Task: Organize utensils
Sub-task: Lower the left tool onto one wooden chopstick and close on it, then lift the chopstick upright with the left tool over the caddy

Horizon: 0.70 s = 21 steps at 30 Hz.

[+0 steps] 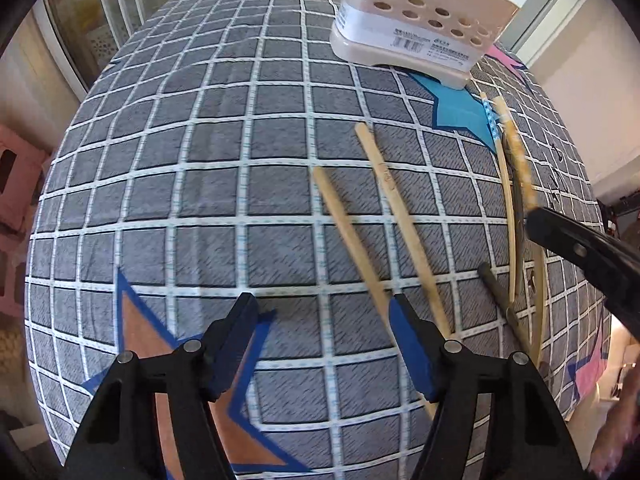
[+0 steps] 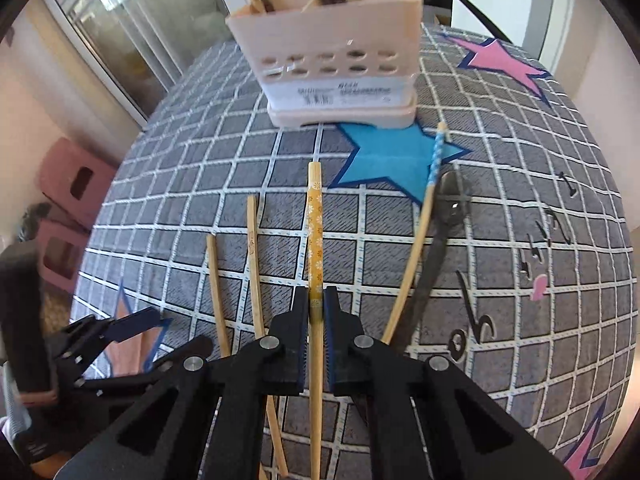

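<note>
My right gripper (image 2: 316,300) is shut on a yellow flower-patterned chopstick (image 2: 315,220) that points toward the beige utensil holder (image 2: 336,68); it also shows in the left wrist view (image 1: 520,160). Two plain bamboo chopsticks (image 2: 253,256) (image 2: 216,280) lie on the cloth to its left, and a blue-tipped chopstick (image 2: 428,192) and a dark spoon (image 2: 444,220) lie to its right. My left gripper (image 1: 324,308) is open and empty above the cloth, its right finger beside a plain chopstick (image 1: 348,236). The holder (image 1: 420,20) has spoons in it.
The table is covered by a grey checked cloth (image 1: 200,160) with blue, pink and orange stars. Pink stools (image 2: 68,200) stand off the table's left side. A glass door (image 2: 132,12) is behind the table.
</note>
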{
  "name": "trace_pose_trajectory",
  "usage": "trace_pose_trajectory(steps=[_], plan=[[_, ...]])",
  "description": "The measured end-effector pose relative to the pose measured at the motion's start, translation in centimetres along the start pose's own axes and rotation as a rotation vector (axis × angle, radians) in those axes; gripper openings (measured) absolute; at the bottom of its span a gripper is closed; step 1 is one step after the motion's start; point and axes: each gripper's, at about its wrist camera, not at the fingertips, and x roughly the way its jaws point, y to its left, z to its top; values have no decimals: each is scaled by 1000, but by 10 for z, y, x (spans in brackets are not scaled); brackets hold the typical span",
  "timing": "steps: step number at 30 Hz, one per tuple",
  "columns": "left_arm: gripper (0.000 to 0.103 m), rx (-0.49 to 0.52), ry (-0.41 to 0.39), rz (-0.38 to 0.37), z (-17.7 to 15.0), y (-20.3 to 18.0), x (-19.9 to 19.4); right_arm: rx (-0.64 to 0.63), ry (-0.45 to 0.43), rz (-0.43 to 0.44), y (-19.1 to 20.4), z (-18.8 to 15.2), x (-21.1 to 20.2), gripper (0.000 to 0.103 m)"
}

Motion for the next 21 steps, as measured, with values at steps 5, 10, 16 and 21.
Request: trace_pose_trajectory(steps=[5,10,16,21], plan=[[95,-3,34,110,10,-19,9,31,-61,36,-15,-9,-26,8],[87,85,44,117,12,-44,12,53,-105,39,-24,-14,-39,8],[39,202,18,56,9,-65,9,73,-112,42,-32,-22,-44,8],[37,246,-58,-55,-7,-59,-1,82,-103,38,-33,-25,-41,8]])
